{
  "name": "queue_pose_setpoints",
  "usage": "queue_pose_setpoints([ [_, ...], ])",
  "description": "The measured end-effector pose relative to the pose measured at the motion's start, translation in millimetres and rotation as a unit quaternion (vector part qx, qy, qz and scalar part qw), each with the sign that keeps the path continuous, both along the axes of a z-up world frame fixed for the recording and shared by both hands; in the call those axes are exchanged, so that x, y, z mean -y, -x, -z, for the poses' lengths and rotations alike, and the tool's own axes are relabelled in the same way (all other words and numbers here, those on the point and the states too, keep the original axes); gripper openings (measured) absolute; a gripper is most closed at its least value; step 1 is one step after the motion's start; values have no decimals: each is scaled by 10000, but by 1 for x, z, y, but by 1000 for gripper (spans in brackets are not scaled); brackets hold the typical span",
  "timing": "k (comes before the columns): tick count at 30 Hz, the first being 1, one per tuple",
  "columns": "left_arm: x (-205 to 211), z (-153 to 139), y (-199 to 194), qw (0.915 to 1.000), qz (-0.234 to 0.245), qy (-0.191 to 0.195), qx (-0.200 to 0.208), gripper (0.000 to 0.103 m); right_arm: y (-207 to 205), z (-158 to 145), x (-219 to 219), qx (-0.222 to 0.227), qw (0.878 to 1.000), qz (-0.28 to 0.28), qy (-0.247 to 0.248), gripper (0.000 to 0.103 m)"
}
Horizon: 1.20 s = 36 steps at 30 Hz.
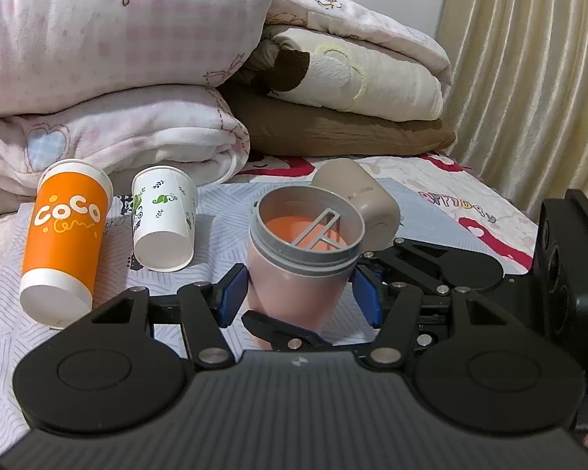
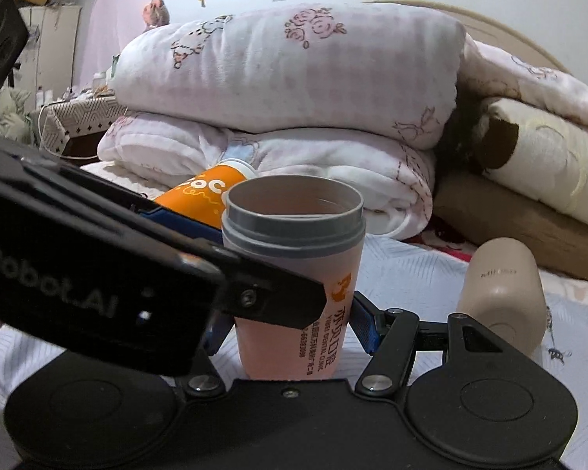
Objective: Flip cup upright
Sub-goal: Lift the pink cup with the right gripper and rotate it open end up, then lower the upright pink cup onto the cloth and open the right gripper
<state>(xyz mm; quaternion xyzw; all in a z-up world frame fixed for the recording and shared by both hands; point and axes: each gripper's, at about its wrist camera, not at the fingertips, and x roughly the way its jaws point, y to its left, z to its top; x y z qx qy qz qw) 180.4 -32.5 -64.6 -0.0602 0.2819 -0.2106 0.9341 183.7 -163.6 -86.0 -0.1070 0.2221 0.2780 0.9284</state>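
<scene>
So we've got the pink cup (image 1: 294,274) standing mouth-up on the bed (image 1: 431,211), near its middle. Both tongs, left (image 1: 298,293) and right (image 2: 290,321), bracket it, but we can't tell if either actually grips. Orange cup (image 1: 66,243) sits toward the bed's left edge.

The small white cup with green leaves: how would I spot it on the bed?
Start at the folded pink quilts. On the pale sheet in front lie two upside-down paper cups. The white leaf-print cup is the shorter one, right of the tall orange cup and left of the upright pink cup.
</scene>
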Motion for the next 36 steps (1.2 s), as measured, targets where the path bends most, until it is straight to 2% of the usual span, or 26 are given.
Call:
queue_pose_setpoints([
  [8,-2,2,-1,9997,-4,189,-181,60,4,0,0,-106,9999,81,-81,69],
  [12,-2,3,-1,9994,25,215,-269,61,7,-1,0,-125,9999,110,-31,85],
  [23,-6,-8,15,9993,-116,119,-325,64,27,-16,5,-192,9991,359,83,91],
  [27,-15,-24,29,9988,-278,55,-387,64,36,-24,7,-190,9989,379,222,91],
  [30,-19,-40,38,9980,-381,8,-514,65,43,-32,11,-411,9977,490,235,91],
  [32,-18,-54,48,9980,-466,-139,-413,65,51,-42,13,-454,9966,624,289,91],
  [36,-23,-86,71,9980,-581,-165,-196,65,76,-68,20,-393,9953,853,243,91],
])
